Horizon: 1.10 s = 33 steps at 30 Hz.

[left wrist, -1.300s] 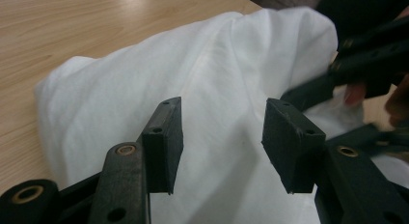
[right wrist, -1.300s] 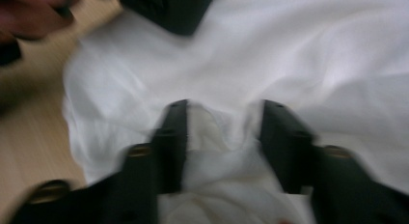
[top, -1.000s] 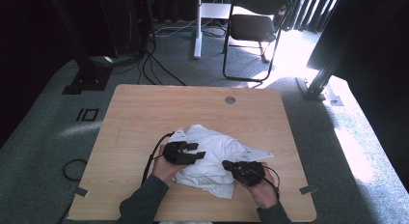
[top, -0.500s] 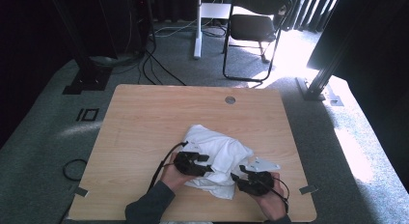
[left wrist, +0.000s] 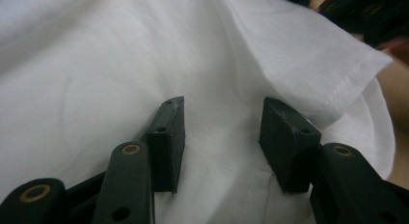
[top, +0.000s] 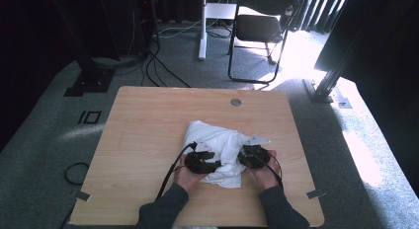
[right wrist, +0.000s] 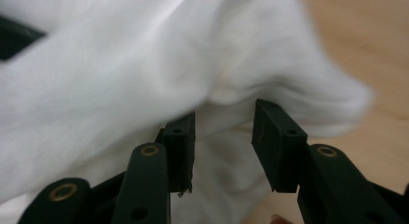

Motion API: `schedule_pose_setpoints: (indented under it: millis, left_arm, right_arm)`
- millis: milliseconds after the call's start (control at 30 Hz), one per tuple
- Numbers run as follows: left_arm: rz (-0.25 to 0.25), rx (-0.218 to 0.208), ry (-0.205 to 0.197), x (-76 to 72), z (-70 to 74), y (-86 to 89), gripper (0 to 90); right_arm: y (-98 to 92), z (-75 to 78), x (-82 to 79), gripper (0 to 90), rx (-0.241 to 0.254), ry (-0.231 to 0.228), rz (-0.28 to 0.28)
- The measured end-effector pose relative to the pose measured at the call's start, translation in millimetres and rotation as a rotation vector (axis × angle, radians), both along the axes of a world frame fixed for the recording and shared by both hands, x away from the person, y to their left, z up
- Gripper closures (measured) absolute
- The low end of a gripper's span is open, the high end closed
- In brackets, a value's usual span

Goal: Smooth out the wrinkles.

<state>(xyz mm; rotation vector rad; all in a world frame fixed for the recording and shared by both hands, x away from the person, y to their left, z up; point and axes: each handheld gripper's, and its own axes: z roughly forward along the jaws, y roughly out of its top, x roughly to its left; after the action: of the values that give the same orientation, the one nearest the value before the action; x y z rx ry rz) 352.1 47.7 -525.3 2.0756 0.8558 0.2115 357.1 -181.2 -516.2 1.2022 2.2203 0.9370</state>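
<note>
Wooden table [top: 148, 140] carrying bunched white cloth [top: 217, 140], now drawn nearer. Left claw [left wrist: 222, 132] spread over fabric; right claw [right wrist: 224, 137] spread, just narrowing around a fold. Regrasp likely next.

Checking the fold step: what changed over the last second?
The white cloth got bunched into a tighter heap. The right gripper moved in from the right edge, its jaws opening, then partly closing, cloth between them. The left gripper shifted slightly toward the person, jaws apart. The table stayed as it was.
</note>
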Motion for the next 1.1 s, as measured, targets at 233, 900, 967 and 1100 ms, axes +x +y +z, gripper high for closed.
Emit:
schedule_pose_setpoints:
  millis: [233, 900, 967, 1100]
  left_arm:
    - [-0.057, -0.036, -0.037, -13.0, 8.2, 4.1, 53.6]
    - [-0.232, -0.089, -0.073, -54.0, 26.8, 13.5, 90.0]
    - [-0.269, -0.072, -0.055, -64.4, 23.1, 14.1, 90.0]
    - [-0.295, -0.043, -0.028, -73.1, 13.3, 15.6, 90.0]
  right_arm:
    - [-2.8, 38.7, -2.5, 59.1, 0.136, -0.096, -0.014]
    - [-47.9, 43.8, -38.1, 88.7, 0.305, -0.07, 0.046]
    - [-50.6, 30.4, -44.8, 88.5, 0.248, -0.011, 0.041]
    - [-56.9, 7.4, -52.8, 86.9, 0.181, 0.093, 0.031]
